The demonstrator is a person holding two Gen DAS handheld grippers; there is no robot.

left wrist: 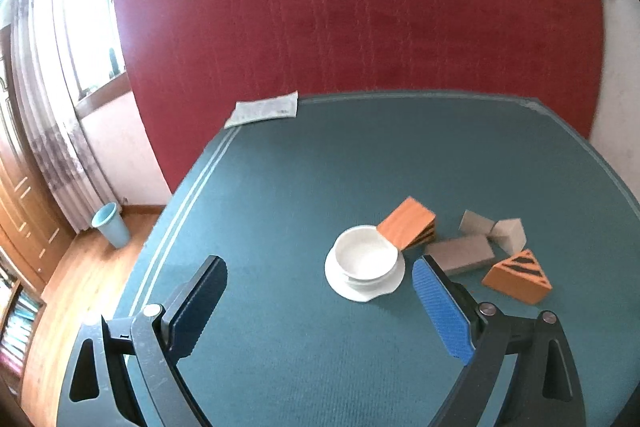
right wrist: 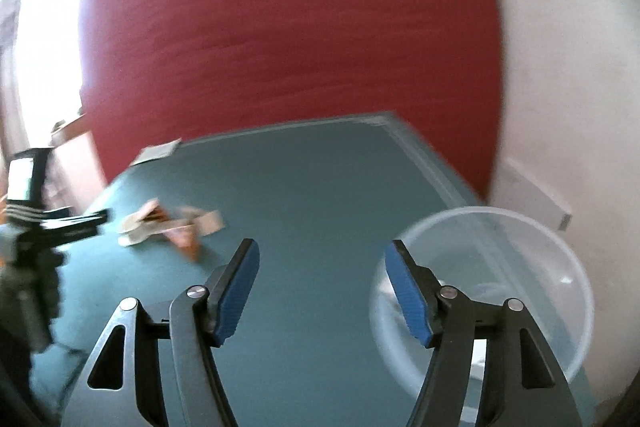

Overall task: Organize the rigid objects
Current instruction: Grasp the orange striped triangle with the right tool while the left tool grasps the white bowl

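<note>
My left gripper (left wrist: 320, 287) hangs with its fingers wide and empty over the green table (left wrist: 280, 187), the white bowl (left wrist: 366, 257) on its saucer (left wrist: 340, 283) just ahead, wooden blocks (left wrist: 516, 277) beside it. My right gripper (right wrist: 322, 269) is also spread, holding nothing, near the clear plastic basin (right wrist: 560, 251).

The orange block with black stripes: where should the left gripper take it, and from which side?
Grip the striped wedge across its two flat triangular faces, coming from above with the left gripper. Its sloped striped top would probably let pads slip, and the grey block crowds its left.
</note>
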